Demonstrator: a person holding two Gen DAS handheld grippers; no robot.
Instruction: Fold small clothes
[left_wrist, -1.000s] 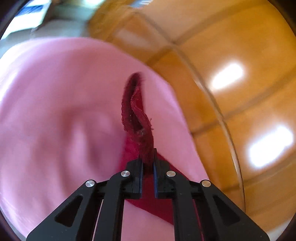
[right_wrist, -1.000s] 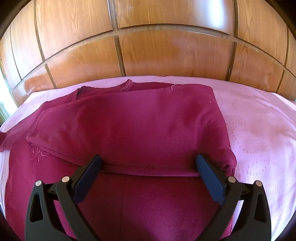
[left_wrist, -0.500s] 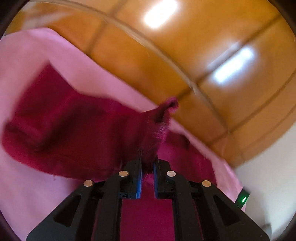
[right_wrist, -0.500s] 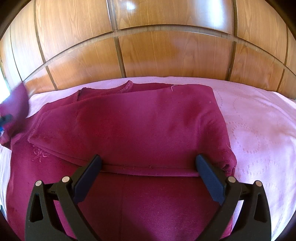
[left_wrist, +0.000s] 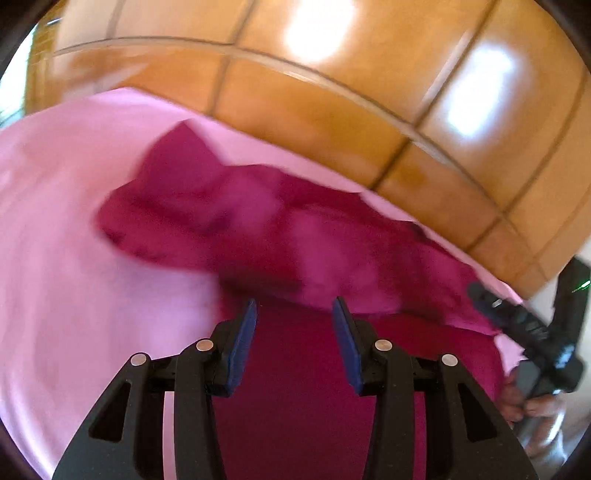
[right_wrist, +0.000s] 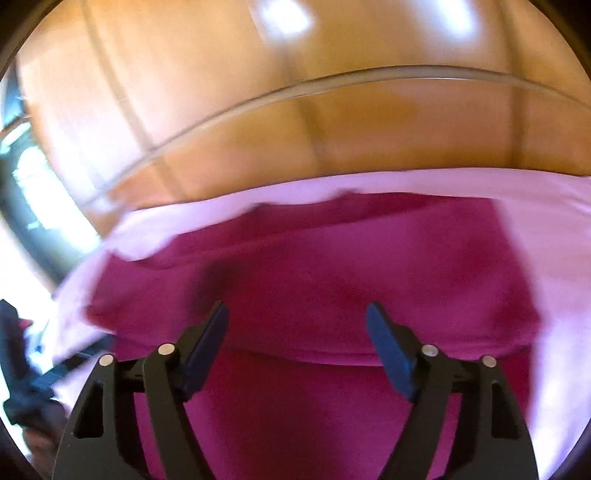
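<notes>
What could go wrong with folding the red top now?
The sleeve lies bunched on the red top, not flat, and may leave a lumpy fold. The left hand-held gripper is opening with nothing between its fingers, so the sleeve could slide off. The right hand-held gripper, closing just above the folded edge, might drag it.

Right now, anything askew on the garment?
Yes: in the left wrist view, the dark red knit garment's sleeve lies bunched and crooked across the pink bedspread, not squared with the fold. Frames are blurred; no damage visible.
</notes>
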